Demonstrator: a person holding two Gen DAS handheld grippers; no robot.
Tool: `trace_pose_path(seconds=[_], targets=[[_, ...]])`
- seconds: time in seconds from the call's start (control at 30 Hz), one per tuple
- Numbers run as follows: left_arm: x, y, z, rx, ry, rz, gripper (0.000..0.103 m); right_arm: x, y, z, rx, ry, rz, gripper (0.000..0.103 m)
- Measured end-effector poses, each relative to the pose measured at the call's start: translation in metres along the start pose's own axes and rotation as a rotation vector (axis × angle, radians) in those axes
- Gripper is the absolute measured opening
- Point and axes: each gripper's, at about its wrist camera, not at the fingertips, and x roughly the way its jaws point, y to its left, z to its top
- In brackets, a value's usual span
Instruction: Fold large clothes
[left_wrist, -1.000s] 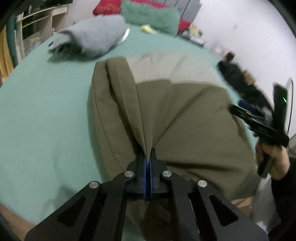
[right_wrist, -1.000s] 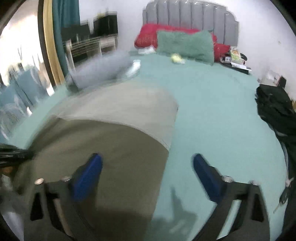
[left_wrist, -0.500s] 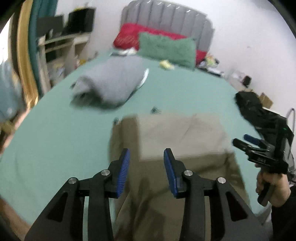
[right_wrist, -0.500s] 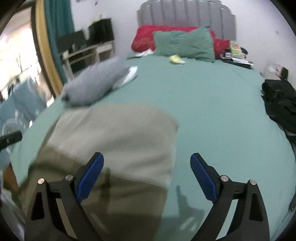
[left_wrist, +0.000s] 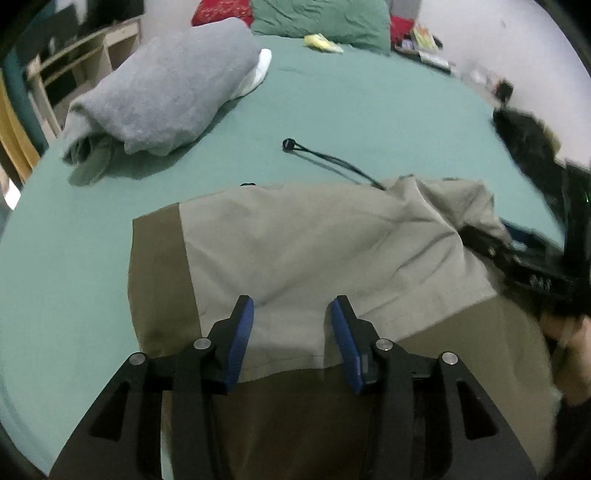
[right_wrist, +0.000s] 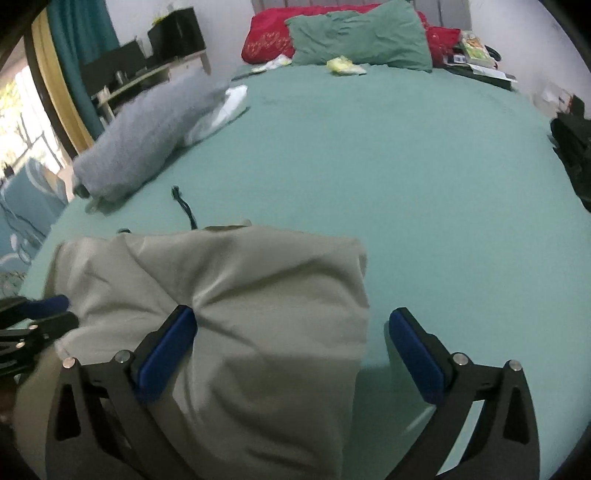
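An olive and light-khaki garment (left_wrist: 314, 251) lies partly folded on the green bed sheet (left_wrist: 74, 236), with the pale part on top. A black drawstring (left_wrist: 325, 158) trails from its far edge. My left gripper (left_wrist: 291, 325) is open just above the garment's near part and holds nothing. My right gripper (right_wrist: 291, 350) is open over the garment's right edge (right_wrist: 258, 295); its left finger presses into the cloth. It also shows at the right in the left wrist view (left_wrist: 532, 266).
A rolled grey blanket (left_wrist: 166, 88) lies at the far left of the bed. Green and red pillows (right_wrist: 354, 37) sit by the headboard. A black pile (right_wrist: 572, 147) is at the bed's right side. Shelves (right_wrist: 147, 70) stand at left.
My left gripper let go of the olive cloth and opened. The garment dropped flat on the bed. Both grippers moved down closer to the garment.
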Motion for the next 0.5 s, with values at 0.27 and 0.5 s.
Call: trace_pose_path(seconds=[0.27, 0.5], targets=[[-0.04, 0.009, -0.048, -0.085, -0.068, -0.137, 0.052, -0.092, 0.031, -0.047, -0.033, -0.023, 0.127, 0.102], [-0.05, 0.025, -0.114, -0.135, 0.022, -0.121, 0.057, -0.104, 0.052, -0.134, -0.087, 0.037, 0.037, 0.102]])
